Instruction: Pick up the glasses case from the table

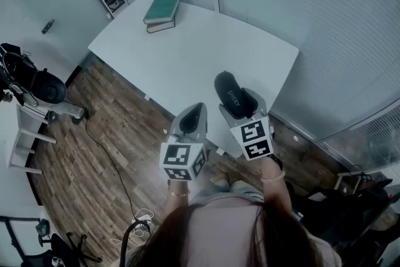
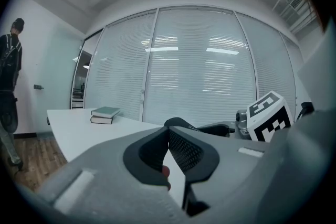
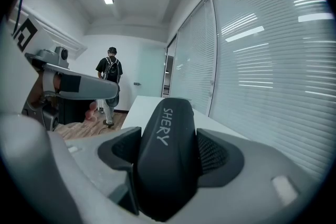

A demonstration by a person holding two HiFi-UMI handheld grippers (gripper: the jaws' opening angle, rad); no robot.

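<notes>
Currently: grasp made. The right claw (image 1: 239, 104) is closed on the glasses case (image 1: 227, 92), one pad on each long side, about mid-length. The case sits over the near edge of the table (image 1: 187, 53), toward its right-hand side. In the right gripper view the tabletop lies behind and below the case, so I judge it lifted clear, though actual contact with the surface is not visible from above. Remaining: little, at most raising it further and holding it steady.

Case: black, matte, elongated hard shell with rounded ends and a domed top, pale lettering along the top. It points away from the person, with its far end past the pads.

Left claw (image 1: 191, 120): pads together at the tips, nothing between them, idle just beside the right one.

Books (image 1: 162, 11) lie stacked at the far corner, well apart.
</notes>
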